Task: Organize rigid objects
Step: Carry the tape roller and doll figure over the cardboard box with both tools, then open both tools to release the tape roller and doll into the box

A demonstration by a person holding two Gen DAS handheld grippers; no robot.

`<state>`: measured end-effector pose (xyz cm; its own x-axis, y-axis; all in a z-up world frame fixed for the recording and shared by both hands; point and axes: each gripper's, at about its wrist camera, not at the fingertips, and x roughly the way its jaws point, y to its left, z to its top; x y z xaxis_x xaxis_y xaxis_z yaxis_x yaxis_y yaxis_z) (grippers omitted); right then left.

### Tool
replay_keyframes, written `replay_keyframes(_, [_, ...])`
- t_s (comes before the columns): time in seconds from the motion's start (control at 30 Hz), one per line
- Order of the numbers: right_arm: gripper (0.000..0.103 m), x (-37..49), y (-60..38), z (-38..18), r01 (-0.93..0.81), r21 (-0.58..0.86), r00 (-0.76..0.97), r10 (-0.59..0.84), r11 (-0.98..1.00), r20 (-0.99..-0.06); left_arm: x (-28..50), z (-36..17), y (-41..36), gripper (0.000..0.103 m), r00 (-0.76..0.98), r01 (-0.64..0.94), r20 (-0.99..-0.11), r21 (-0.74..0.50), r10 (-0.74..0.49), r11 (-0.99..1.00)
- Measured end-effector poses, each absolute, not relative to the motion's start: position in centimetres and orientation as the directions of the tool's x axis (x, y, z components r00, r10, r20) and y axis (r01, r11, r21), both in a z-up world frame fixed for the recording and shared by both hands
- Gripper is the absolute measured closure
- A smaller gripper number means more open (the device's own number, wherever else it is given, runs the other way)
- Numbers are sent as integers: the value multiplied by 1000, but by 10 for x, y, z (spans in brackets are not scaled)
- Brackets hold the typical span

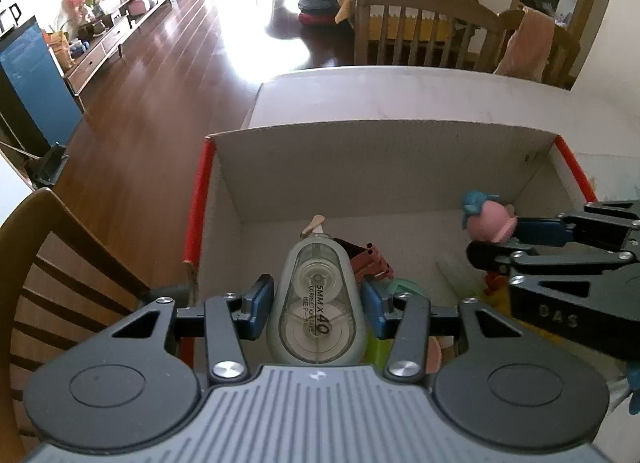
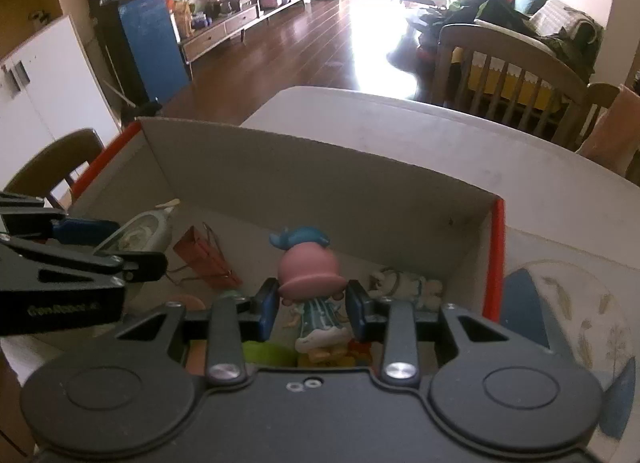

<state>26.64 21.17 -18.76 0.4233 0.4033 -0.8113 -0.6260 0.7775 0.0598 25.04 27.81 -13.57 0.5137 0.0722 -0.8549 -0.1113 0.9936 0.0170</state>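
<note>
My left gripper (image 1: 318, 299) is shut on a grey correction tape dispenser (image 1: 319, 303), held over the left part of a cardboard box (image 1: 380, 151) with red edges. My right gripper (image 2: 313, 305) is shut on a small figurine (image 2: 310, 287) with a pink hat and a blue topknot and a striped outfit, held over the box's right part. Each gripper shows in the other's view: the right gripper (image 1: 490, 241) with the figurine (image 1: 490, 221) at the right edge, the left gripper (image 2: 132, 239) with the dispenser (image 2: 138, 229) at the left. The box (image 2: 320, 167) stands on a white table (image 2: 440, 131).
In the box lie a brown-red clip-like thing (image 1: 370, 259), an orange paper bag (image 2: 204, 255), a white toy animal (image 2: 404, 283) and green and yellow pieces. A patterned plate (image 2: 576, 311) sits right of the box. Wooden chairs (image 1: 424, 31) stand around the table.
</note>
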Motion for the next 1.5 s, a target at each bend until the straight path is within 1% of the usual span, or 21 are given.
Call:
replay_keyframes(0.13, [68, 265, 218, -192, -635, 45, 395, 374, 771, -839, 252, -139, 277, 56, 509, -94, -857, 35, 78, 995])
replay_keyframes(0.3, [68, 267, 222, -197, -637, 40, 371, 351, 770, -860, 253, -146, 274, 56, 481, -75, -874, 27, 60, 997])
replay_keyframes(0.67, [65, 265, 222, -198, -636, 52, 341, 342, 770, -876, 248, -155, 277, 56, 433, -70, -901, 3, 33, 998])
replay_keyframes(0.9, [60, 260, 214, -194, -633, 53, 360, 354, 772, -863, 245, -151, 275, 55, 434, -69, -900, 1, 31, 998])
replay_keyframes(0.97, [60, 257, 210, -191, -632, 62, 363, 366, 772, -857, 243, -149, 274, 55, 436, -65, -899, 0, 28, 998])
replay_keyframes(1.07, [54, 252, 205, -184, -638, 66, 372, 382, 768, -846, 238, -145, 273, 51, 447, -69, -894, -5, 26, 998])
replay_keyframes(1.1, [53, 250, 203, -181, -640, 68, 378, 391, 765, -839, 237, -144, 272, 49, 452, -70, -892, -7, 25, 997])
replay_keyframes(1.5, [46, 226, 174, -142, -657, 138, 409, 504, 741, -761, 210, -113, 271, 47, 516, -104, -856, -20, 37, 994])
